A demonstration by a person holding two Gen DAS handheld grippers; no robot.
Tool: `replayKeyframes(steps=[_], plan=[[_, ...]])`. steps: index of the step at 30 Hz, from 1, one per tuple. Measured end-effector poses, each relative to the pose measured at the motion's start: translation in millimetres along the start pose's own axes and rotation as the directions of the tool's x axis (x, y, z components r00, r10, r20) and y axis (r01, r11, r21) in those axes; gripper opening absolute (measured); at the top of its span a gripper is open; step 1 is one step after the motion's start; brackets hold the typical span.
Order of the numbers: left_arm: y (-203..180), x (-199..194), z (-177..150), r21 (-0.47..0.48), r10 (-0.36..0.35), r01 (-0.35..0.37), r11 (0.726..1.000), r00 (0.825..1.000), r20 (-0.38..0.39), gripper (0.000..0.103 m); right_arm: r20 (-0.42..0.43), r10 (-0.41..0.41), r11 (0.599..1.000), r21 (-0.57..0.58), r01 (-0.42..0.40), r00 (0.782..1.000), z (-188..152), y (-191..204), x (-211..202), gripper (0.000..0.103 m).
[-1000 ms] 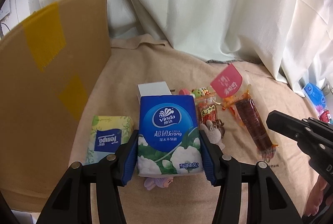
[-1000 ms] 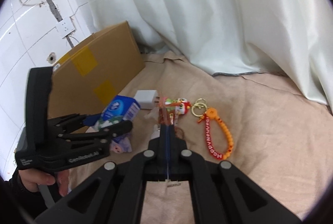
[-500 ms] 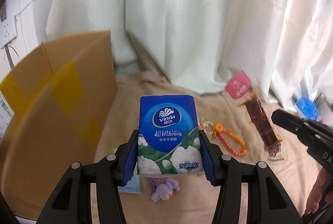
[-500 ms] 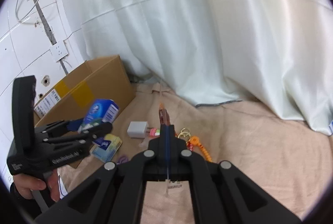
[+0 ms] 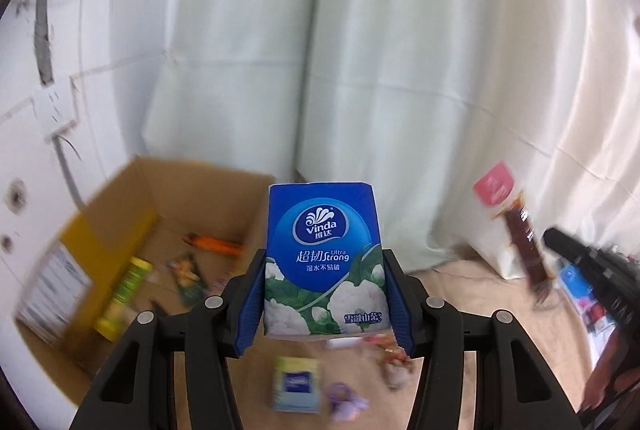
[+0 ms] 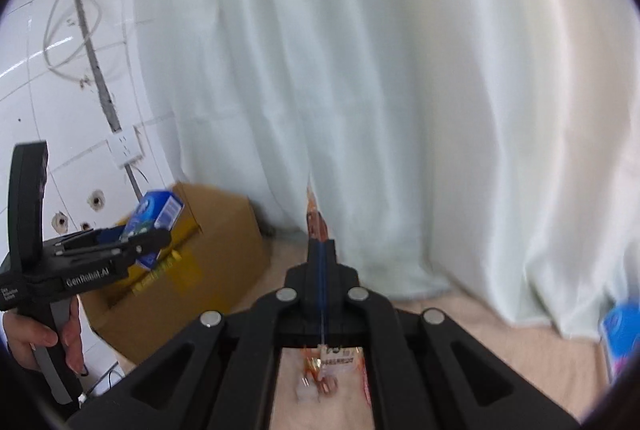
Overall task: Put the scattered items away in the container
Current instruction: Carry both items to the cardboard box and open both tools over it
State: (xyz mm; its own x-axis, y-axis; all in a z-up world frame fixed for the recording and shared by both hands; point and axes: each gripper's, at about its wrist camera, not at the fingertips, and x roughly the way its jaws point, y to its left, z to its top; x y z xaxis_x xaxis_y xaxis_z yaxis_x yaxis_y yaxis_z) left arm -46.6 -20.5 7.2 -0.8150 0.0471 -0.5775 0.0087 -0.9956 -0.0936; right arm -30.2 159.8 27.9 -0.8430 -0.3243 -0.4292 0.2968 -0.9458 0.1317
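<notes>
My left gripper [image 5: 322,294] is shut on a blue Vinda tissue pack [image 5: 323,258], held upright in the air above the cloth. The open cardboard box [image 5: 120,230] lies below and to the left, with an orange pen [image 5: 212,242] and a yellow-green tube [image 5: 124,298] inside. My right gripper [image 6: 321,250] is shut on a long red snack packet [image 6: 316,224], raised high; that packet [image 5: 522,234] shows at the right of the left wrist view. From the right wrist view, the left gripper [image 6: 140,242] and its tissue pack [image 6: 154,216] hover over the box [image 6: 192,270].
On the beige cloth [image 5: 460,290] lie a small Tempo tissue pack [image 5: 297,384], a purple plush toy [image 5: 344,400] and a keychain figure [image 5: 394,362]. Another blue pack [image 6: 620,334] sits at the far right. White curtains [image 6: 400,90] hang behind; a tiled wall [image 6: 48,70] stands left.
Both grippers have risen with their loads. The left one has swung left toward the box, whose inside now shows. The items on the cloth have dropped lower in view.
</notes>
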Motion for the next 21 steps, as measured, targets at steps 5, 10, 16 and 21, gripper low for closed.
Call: replayKeyframes(steps=[5,10,16,21], plan=[[51.7,-21.8,23.8,-0.028,0.09,-0.089,0.996,0.995,0.036,0.054,0.035,0.085,0.994,-0.064,-0.083,0.996,40.7,59.5,11.9,0.001],[111.7,-33.1,25.8,-0.049,0.176,-0.174,0.984,0.984,0.03,0.054,0.016,0.171,0.979,-0.116,-0.168,0.985,51.9,130.6,41.2,0.001],[175.3,-30.3,10.6,-0.076,0.222,-0.224,0.972,0.975,-0.031,0.054,-0.065,0.275,0.953,-0.112,-0.281,0.959,43.8,186.0,98.6,0.001],[192.3,3.1,-14.9,-0.081,0.22,-0.229,0.97,0.97,-0.101,0.054,-0.153,0.307,0.943,-0.086,-0.323,0.939,23.8,205.6,139.4,0.001]])
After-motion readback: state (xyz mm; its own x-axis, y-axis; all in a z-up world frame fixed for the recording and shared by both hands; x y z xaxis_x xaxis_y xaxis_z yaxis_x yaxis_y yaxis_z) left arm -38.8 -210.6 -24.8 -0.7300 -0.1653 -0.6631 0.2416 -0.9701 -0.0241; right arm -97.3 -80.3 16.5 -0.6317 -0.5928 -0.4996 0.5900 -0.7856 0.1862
